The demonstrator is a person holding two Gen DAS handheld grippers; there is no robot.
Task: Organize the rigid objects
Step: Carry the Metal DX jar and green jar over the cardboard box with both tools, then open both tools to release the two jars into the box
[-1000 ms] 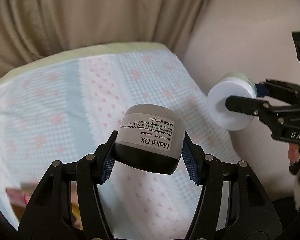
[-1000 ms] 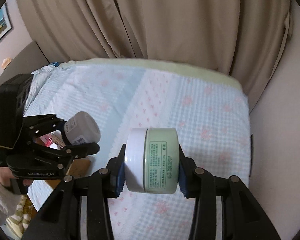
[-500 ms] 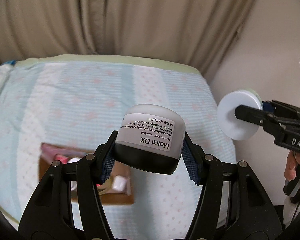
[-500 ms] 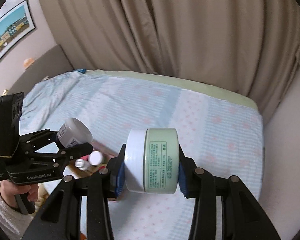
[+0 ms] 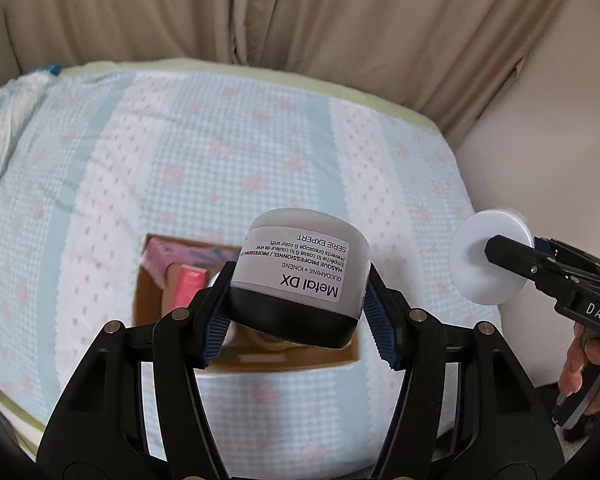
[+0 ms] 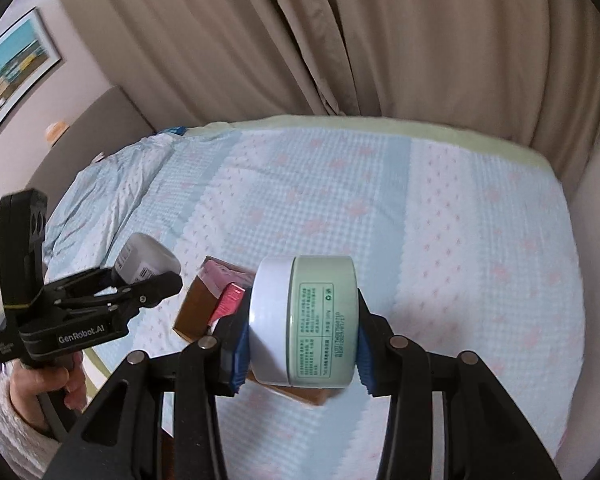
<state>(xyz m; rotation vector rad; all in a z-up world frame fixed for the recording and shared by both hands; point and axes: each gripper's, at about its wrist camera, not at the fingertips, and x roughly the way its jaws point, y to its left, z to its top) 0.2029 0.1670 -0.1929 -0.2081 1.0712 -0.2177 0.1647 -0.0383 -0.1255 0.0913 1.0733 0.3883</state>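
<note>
My left gripper (image 5: 296, 312) is shut on a grey jar with a black lid (image 5: 300, 276), labelled Metal DX, held upside down above the bed. Below and behind it lies an open cardboard box (image 5: 148, 300) with pink packages (image 5: 188, 280) inside. My right gripper (image 6: 300, 338) is shut on a pale green jar with a white lid (image 6: 320, 324), held on its side. The right wrist view shows the left gripper (image 6: 140, 276) with its grey jar (image 6: 146, 258) at the left, and the cardboard box (image 6: 196, 308) beneath. The green jar's white lid (image 5: 488, 256) appears at the right of the left wrist view.
The bed (image 5: 220, 140) carries a blue and white cover with pink flowers. Beige curtains (image 6: 340, 40) hang behind it, a wall (image 5: 548, 140) stands at its right, and a framed picture (image 6: 12, 68) hangs at the left. A hand (image 6: 48, 388) grips the left handle.
Both grippers have swept sideways over the bed with their jars still held. The cardboard box has come into view and now lies under the two jars.
</note>
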